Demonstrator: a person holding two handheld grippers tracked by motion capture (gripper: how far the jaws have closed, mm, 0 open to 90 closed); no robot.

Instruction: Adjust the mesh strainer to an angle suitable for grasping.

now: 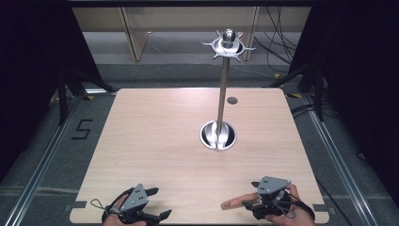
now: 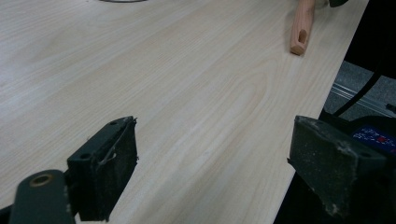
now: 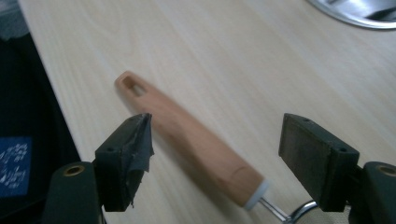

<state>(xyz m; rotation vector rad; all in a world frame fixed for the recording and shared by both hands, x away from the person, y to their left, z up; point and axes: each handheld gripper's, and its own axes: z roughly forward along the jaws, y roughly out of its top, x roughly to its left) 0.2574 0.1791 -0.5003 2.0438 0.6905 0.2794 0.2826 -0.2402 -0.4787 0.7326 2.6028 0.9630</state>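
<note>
The right gripper [image 1: 258,197] sits at the near edge of the table [image 1: 155,141], its jaws wide apart with the wooden handle [image 3: 187,140] of a utensil lying flat between them, neither pad pressing on it. The left gripper [image 1: 157,203] rests at the near left corner, its jaws apart too, over bare wood.

The handle lies close to the edge, so closing off-centre could nudge it toward the drop, or the smooth tapered wood could twist out of the pads.

The right gripper view shows the white collar and wire where the handle ends, which the high view hides under the hand. The left gripper view shows the handle's slotted end [image 2: 299,37]. Farther off, the high view gives the whole stand [image 1: 223,89]: 1 round steel base, a pole, and a pronged top.
</note>
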